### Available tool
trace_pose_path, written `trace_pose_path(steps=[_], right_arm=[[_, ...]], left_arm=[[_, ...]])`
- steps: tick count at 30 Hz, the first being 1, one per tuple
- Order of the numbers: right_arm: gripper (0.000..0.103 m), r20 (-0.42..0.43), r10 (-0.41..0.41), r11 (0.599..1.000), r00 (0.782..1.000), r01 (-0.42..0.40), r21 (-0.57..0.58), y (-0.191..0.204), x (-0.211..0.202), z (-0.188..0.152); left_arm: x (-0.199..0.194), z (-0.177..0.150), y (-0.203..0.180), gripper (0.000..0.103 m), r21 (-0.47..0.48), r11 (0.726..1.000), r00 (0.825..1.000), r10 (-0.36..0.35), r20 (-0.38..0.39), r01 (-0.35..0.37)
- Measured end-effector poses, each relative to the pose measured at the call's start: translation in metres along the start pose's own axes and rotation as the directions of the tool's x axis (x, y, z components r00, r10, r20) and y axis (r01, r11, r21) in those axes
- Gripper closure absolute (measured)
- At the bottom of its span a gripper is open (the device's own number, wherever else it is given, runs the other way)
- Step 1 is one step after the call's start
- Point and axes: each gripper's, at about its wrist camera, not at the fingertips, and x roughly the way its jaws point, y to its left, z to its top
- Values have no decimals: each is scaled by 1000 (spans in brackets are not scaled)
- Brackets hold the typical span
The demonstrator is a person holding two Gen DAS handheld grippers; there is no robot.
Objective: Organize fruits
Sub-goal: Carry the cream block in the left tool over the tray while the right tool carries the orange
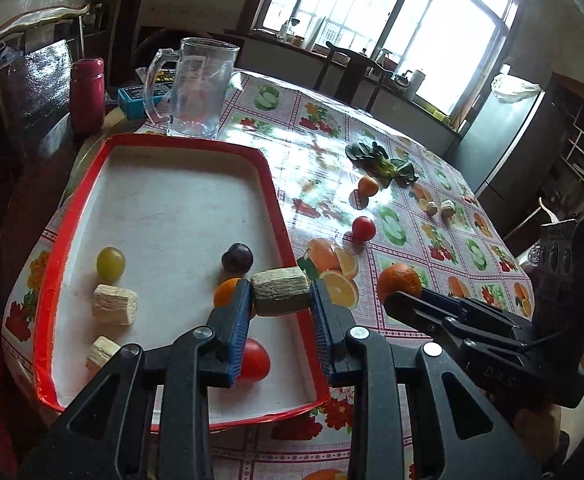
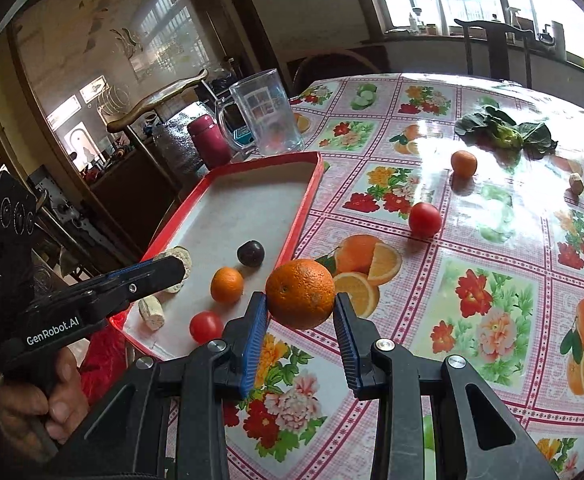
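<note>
My left gripper (image 1: 281,295) is shut on a pale sugarcane chunk (image 1: 280,288), held over the right side of the red-rimmed white tray (image 1: 278,188). In the tray lie a yellow-green fruit (image 1: 111,263), a dark plum (image 1: 237,257), a small orange (image 1: 226,294), a tomato (image 1: 256,360) and two cane chunks (image 1: 115,304). My right gripper (image 2: 301,302) is shut on a big orange (image 2: 300,292), just right of the tray's rim (image 2: 300,216) above the tablecloth. Loose on the table are a tomato (image 2: 424,219), a small orange (image 2: 463,163) and two cane pieces (image 2: 576,183).
Behind the tray stand a glass mug (image 1: 196,88), a red flask (image 1: 87,94) and a blue box (image 1: 136,100). Leafy greens (image 2: 504,130) lie at the far side of the table. Chairs stand at the left and far edges.
</note>
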Motion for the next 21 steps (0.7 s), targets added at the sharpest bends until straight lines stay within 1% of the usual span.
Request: trace_pose_path(steps=[12, 21], right_arm=[[69, -19, 36, 999, 999, -36, -34, 27, 13, 1], [69, -31, 51, 997, 998, -53, -52, 37, 29, 11]], left_arm=[[-15, -2, 38, 76, -48, 998, 999, 48, 22, -47], [-19, 7, 60, 76, -69, 993, 995, 94, 28, -92]])
